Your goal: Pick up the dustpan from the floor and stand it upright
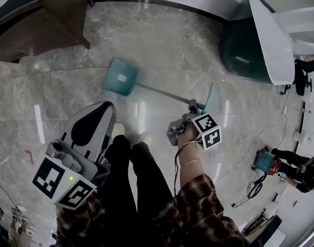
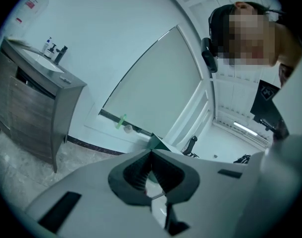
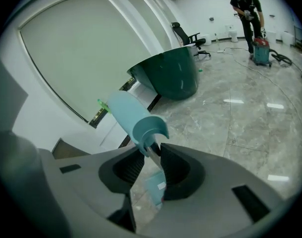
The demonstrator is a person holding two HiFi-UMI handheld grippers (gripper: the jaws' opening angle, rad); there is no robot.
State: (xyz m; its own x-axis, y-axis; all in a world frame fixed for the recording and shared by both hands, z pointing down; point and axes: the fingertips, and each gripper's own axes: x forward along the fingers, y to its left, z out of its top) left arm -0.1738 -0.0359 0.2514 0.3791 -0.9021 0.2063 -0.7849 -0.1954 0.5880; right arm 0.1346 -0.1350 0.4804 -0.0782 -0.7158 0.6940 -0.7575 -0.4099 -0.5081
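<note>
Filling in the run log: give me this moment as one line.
right tongs: closed on dustpan handle | left tongs: shut, empty | dustpan: not yet upright

Vanity (image 2: 27, 103) with sink (image 2: 42, 61) against wall (image 2: 101, 29) — dark green rounded fixture (image 3: 171, 76) on marble floor (image 3: 240, 118), person (image 3: 246, 4) over vacuum (image 3: 261, 51).
</note>
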